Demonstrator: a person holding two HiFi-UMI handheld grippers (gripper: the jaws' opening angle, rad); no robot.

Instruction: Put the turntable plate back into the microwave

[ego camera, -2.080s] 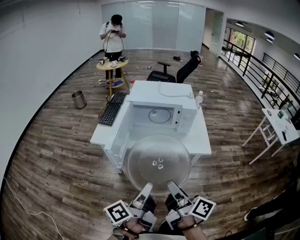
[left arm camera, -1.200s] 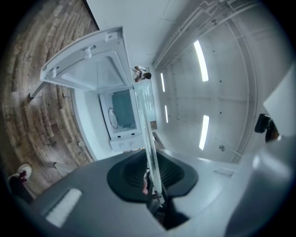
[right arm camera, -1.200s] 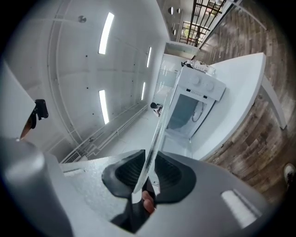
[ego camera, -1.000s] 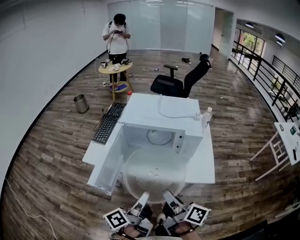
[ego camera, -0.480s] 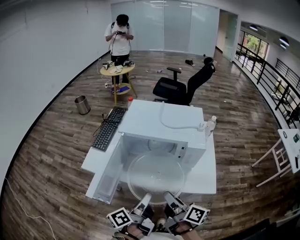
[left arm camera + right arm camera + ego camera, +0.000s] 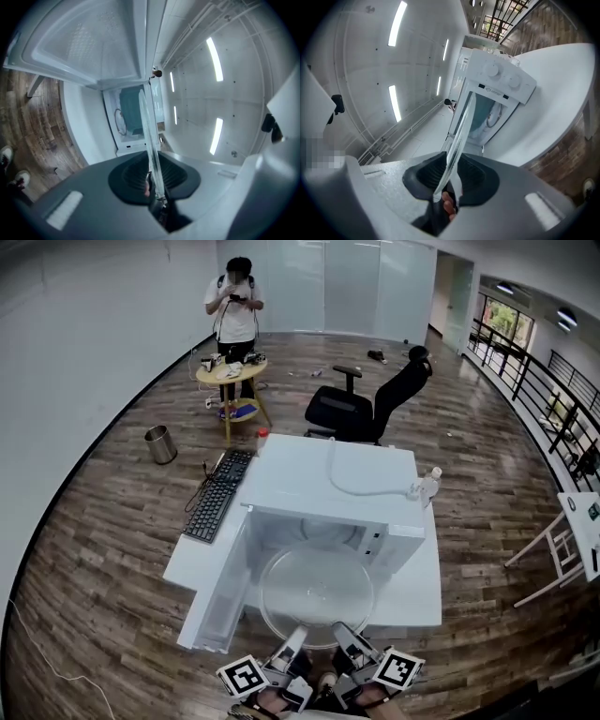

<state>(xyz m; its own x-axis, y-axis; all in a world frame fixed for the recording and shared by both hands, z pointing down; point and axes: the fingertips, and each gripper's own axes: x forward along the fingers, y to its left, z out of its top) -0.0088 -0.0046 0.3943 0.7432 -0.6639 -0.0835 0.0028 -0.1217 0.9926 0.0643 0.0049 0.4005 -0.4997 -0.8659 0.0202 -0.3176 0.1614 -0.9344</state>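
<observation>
Gripping turntable plate rim in left gripper and right gripper fingers, right's just opened slightly; plate at microwave mouth, not yet seated.

Dark wood-plank floor meets white walls, with frosted glass panels at the far end. A black office chair stands behind the white surface. A round side table and a metal bin stand near the left wall, and a black railing runs along the right.

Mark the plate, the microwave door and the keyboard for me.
plate (image 6: 317, 589): head view, middle of the glass.
door (image 6: 223, 596): head view, inner face of the open panel.
keyboard (image 6: 214, 495): head view, middle of the keys.
</observation>
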